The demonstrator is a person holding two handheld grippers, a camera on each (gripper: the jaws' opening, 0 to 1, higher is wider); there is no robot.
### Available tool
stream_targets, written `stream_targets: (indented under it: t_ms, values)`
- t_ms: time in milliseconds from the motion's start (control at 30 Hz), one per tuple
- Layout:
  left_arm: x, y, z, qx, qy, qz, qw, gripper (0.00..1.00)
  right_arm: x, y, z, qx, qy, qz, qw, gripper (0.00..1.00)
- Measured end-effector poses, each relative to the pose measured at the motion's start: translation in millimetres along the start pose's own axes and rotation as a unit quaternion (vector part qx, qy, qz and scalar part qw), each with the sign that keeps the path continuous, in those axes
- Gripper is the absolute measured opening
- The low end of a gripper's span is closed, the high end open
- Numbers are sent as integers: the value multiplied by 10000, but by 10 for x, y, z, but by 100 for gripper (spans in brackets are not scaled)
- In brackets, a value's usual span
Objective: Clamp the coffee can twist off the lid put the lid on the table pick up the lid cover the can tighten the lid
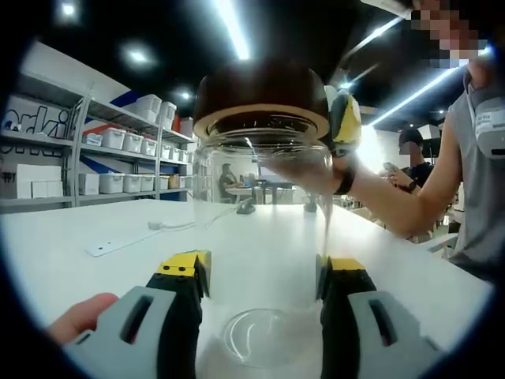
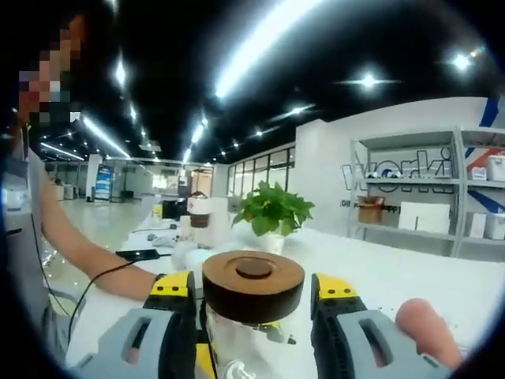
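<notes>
A clear glass coffee can (image 1: 264, 237) stands on the white table (image 1: 95, 260) in the left gripper view. My left gripper (image 1: 262, 272) is shut on its lower body, one jaw on each side. The round brown wooden lid (image 1: 260, 99) sits on the can's mouth. My right gripper (image 1: 345, 118) comes in from the right and presses against the lid's edge. In the right gripper view the lid (image 2: 253, 286) lies between the jaws of my right gripper (image 2: 252, 288), which is shut on it, with the glass can (image 2: 237, 347) below.
Shelves with white bins (image 1: 118, 142) line the wall. A white power strip (image 1: 118, 245) lies on the table. A potted plant (image 2: 272, 209), another jar (image 2: 199, 215) and a phone on a cable (image 2: 138, 254) sit farther off. The person's arm (image 1: 402, 197) reaches in.
</notes>
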State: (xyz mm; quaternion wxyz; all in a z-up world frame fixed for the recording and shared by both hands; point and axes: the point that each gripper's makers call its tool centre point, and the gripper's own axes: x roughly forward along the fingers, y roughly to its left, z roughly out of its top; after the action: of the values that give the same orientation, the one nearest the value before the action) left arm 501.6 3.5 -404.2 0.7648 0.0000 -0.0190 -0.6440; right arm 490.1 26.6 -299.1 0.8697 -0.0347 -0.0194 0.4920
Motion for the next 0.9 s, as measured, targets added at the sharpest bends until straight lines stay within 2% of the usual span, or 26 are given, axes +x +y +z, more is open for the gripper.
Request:
stream_targets:
  t_ms: [300,667,900]
  values:
    - [1,11,-6,6,6,-3,10000,50,9,34,10,114,-61,-154,9998,45]
    - [-5,-58,0,10,12,-10,10000,50,-14,59,34,-274,35,-926,9953,45]
    - [-12,-124,9,12,18,-16,10000,50,-24,62,35,-325,38,-1211,9921,45]
